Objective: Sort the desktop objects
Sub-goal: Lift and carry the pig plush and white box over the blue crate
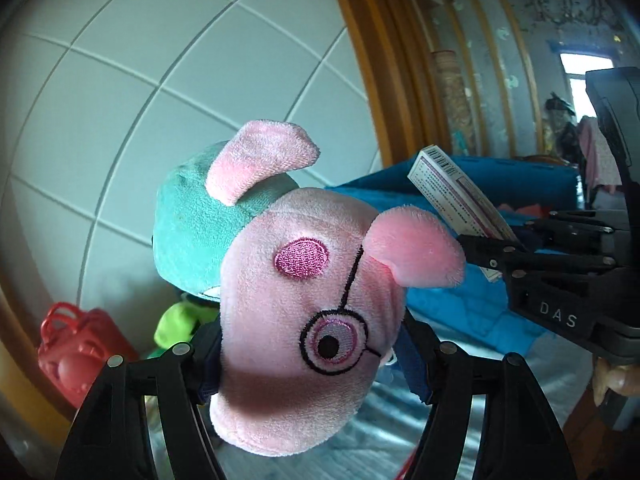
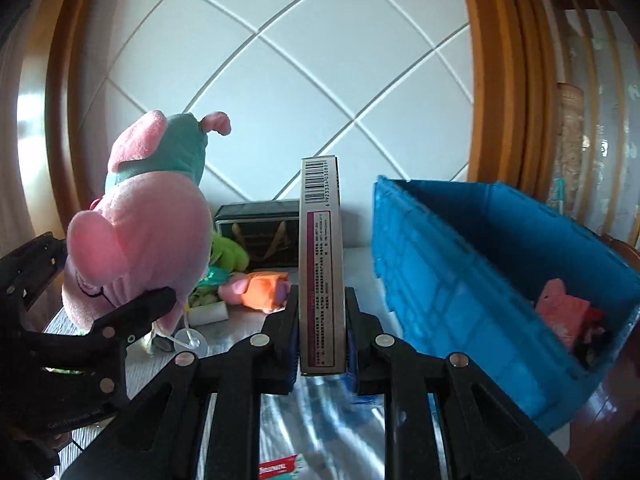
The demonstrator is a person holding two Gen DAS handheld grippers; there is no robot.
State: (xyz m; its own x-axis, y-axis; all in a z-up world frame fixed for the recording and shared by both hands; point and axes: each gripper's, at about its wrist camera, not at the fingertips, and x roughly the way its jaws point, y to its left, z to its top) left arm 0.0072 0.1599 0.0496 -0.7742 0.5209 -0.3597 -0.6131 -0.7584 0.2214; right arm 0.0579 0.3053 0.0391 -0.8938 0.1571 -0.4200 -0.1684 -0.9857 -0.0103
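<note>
My left gripper [image 1: 312,356] is shut on a pink plush pig [image 1: 304,304] with a teal body and embroidered glasses, held up in the air. The same pig [image 2: 140,224] shows at the left of the right wrist view, clamped by the left gripper [image 2: 160,304]. My right gripper [image 2: 322,340] is shut on a flat white carton [image 2: 322,264] with a barcode, standing on edge. That carton [image 1: 460,196] and the right gripper [image 1: 492,256] appear at the right of the left wrist view. A blue bin [image 2: 460,280] stands to the right, with a red-pink item [image 2: 568,316] inside.
On the table lie a green plush [image 2: 228,252], an orange and pink plush [image 2: 260,288], a dark box [image 2: 260,232] and a suction cup [image 2: 190,338]. A red plastic toy [image 1: 76,352] sits low at the left. A tiled wall and wooden frame stand behind.
</note>
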